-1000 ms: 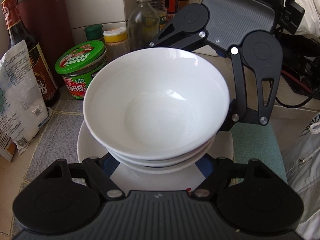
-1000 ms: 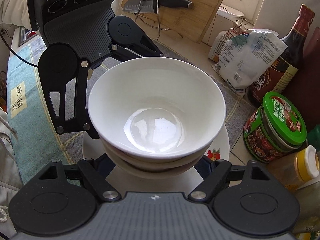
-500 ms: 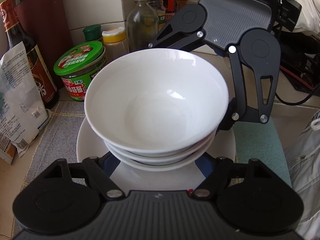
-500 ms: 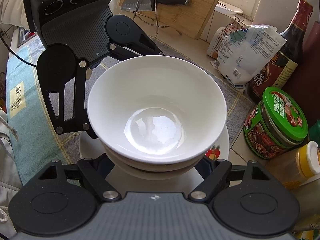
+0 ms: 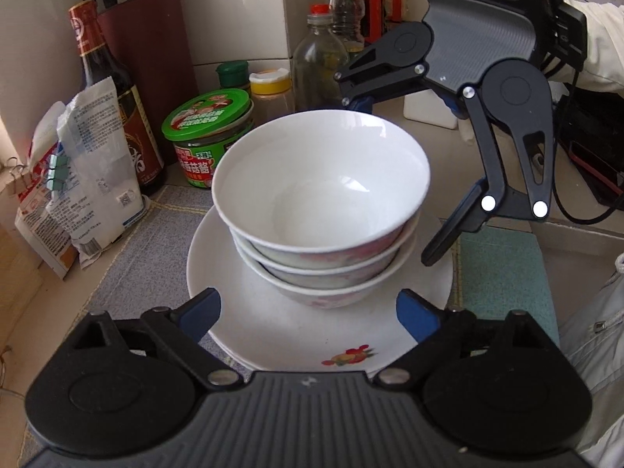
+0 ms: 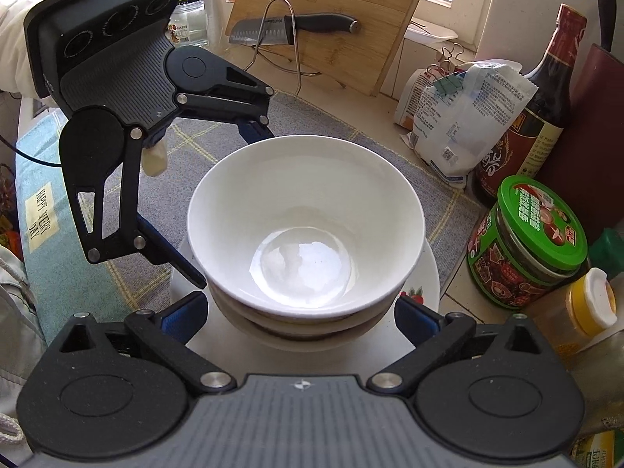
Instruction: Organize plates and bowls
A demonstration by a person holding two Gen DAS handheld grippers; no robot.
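Three white bowls sit nested on a white plate with a fruit print on a grey mat. My left gripper is open: its jaws have just been opening, and its blue pads stand clear of the lowest bowl on both sides. In the right wrist view the bowl stack on the plate sits between the fingers of my right gripper, which is open with small gaps to the stack. The two grippers face each other across the stack, the left gripper on its left there.
A green-lidded jar, a dark sauce bottle, a white bag, a knife block and several bottles crowd the wall side. A cutting board with a knife leans behind. A teal cloth lies beside the mat.
The left jaws have spread off the bowl stack, and the left gripper has drawn back and up. The right jaws also stand a little wider. The stack rests on the plate.
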